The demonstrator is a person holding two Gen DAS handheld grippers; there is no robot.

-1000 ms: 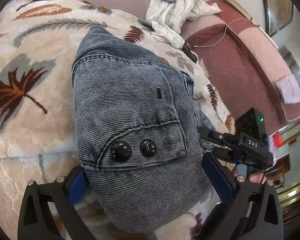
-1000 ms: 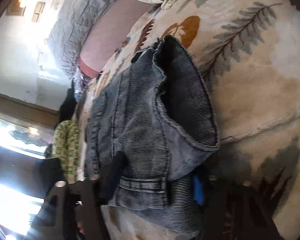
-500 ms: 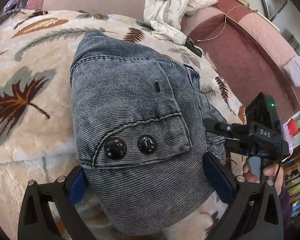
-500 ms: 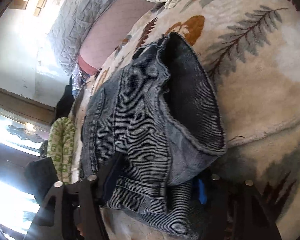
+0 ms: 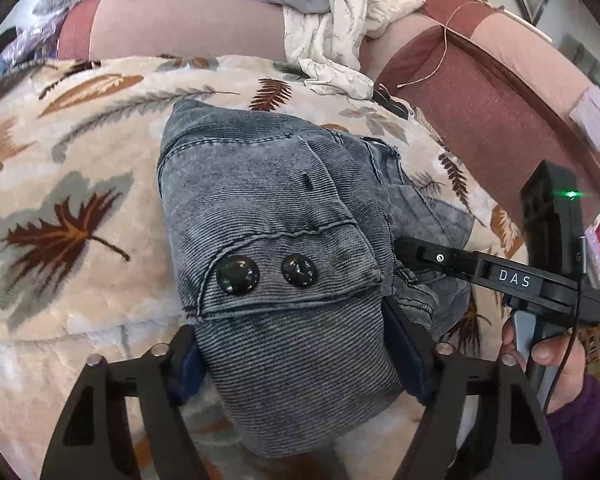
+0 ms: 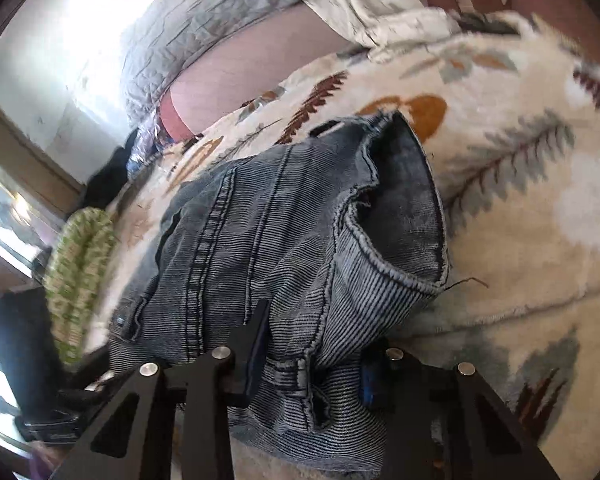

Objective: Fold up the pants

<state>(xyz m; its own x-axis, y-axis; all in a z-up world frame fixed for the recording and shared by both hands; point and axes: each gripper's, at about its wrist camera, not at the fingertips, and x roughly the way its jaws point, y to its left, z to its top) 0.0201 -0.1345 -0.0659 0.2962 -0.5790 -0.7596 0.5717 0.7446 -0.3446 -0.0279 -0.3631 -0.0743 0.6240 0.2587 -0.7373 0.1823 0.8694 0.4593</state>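
We close both jaws, the left gripper (image 5: 296,356) and right gripper (image 6: 312,364), onto the folded grey-blue corduroy pants (image 5: 276,240), pinching the bundle's near edge on the leaf-patterned blanket (image 5: 68,208) to lift it whole.

Left black hand-held gripper (image 5: 296,352): skeletal cut-out arms, silver screws, blue pads. Right black hand-held gripper (image 6: 312,364): same build; white "DAS" marking, green indicator light, thin black cable. Sleeve (image 5: 576,432): apparently purple.
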